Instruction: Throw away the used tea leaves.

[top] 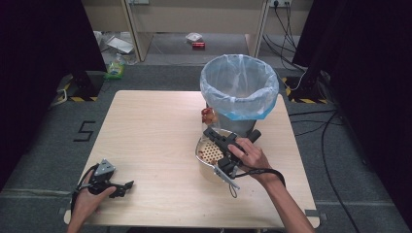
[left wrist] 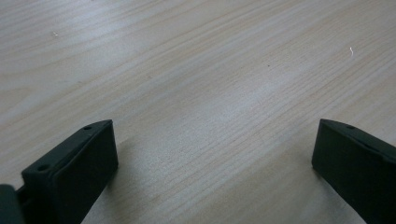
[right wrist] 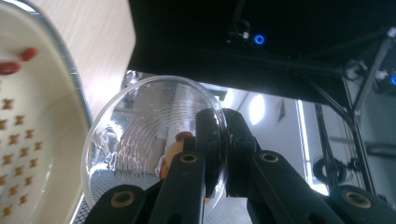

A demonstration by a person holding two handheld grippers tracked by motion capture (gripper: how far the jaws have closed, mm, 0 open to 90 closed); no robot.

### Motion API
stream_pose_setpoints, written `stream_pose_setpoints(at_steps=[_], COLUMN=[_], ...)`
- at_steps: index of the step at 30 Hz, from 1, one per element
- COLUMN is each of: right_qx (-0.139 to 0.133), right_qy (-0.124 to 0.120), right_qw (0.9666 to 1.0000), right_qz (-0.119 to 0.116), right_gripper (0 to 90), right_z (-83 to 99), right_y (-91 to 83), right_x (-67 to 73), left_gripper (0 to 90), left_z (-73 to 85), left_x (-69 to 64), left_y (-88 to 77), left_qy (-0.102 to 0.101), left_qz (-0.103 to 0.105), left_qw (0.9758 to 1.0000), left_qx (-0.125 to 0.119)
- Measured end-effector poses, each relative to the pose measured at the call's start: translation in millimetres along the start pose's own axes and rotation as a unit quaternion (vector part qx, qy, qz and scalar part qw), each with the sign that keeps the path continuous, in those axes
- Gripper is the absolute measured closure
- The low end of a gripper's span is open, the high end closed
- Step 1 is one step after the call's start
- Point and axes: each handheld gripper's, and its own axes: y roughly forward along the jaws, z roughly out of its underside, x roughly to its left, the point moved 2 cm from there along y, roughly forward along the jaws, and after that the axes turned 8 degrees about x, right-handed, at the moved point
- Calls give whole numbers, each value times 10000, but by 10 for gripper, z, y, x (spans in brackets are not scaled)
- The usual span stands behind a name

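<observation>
My right gripper (top: 210,130) is shut on the wall of a clear plastic cup (top: 209,116), which lies tilted beside the bin. In the right gripper view the two black jaws (right wrist: 223,135) pinch the ridged cup (right wrist: 140,140) at its rim. A small red and yellowish scrap sits inside the cup. A perforated strainer bowl (top: 206,153) with a metal rim lies under that hand, holding a few red bits (right wrist: 18,60). My left gripper (top: 127,185) rests at the table's front left, its jaws (left wrist: 215,163) wide apart over bare wood.
A bin (top: 239,92) lined with a pale blue bag stands at the table's far edge, right behind the cup. The strainer's handle (top: 228,179) points toward the front edge. Cables and litter lie on the floor beyond the table.
</observation>
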Motion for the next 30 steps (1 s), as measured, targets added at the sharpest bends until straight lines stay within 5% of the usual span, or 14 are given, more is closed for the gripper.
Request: stream_pose_setpoints(at_steps=[5, 6, 10, 15, 20, 25, 27, 29, 30], right_qx=[18, 68, 115, 141, 87, -19, -3, 32, 116], right_qy=[180, -2, 84, -165, -58, 566, 629, 1069, 1497], right_qw=[9996, 9999, 9997, 9995, 9997, 9983, 9980, 9942, 9884], right_qz=[217, 130, 205, 228, 206, 109, 61, -104, -219], right_gripper=[875, 874, 875, 875, 875, 872, 872, 870, 870], right_z=[30, 30, 62, 59, 22, 1, 0, 8, 20], right_y=[-52, -45, -40, -8, -48, -175, -189, -207, -214], right_x=[-70, -48, -48, -18, -42, -125, -133, -156, -170], left_gripper=[0, 0, 0, 0, 0, 0, 0, 0, 0], left_z=[0, 0, 0, 0, 0, 0, 0, 0, 0], left_x=[0, -1, -2, -2, -3, -2, -3, -3, -2], left_y=[0, 0, 0, 0, -1, 0, 0, 0, 0], left_qy=[0, -2, -7, -10, -10, -8, -9, -12, -11], left_qz=[-2, -3, -6, -5, -6, -6, -7, -8, -7], left_qw=[10000, 10000, 10000, 10000, 10000, 10000, 10000, 10000, 10000], left_qx=[1, 1, -1, 0, 3, 0, 1, -1, -2])
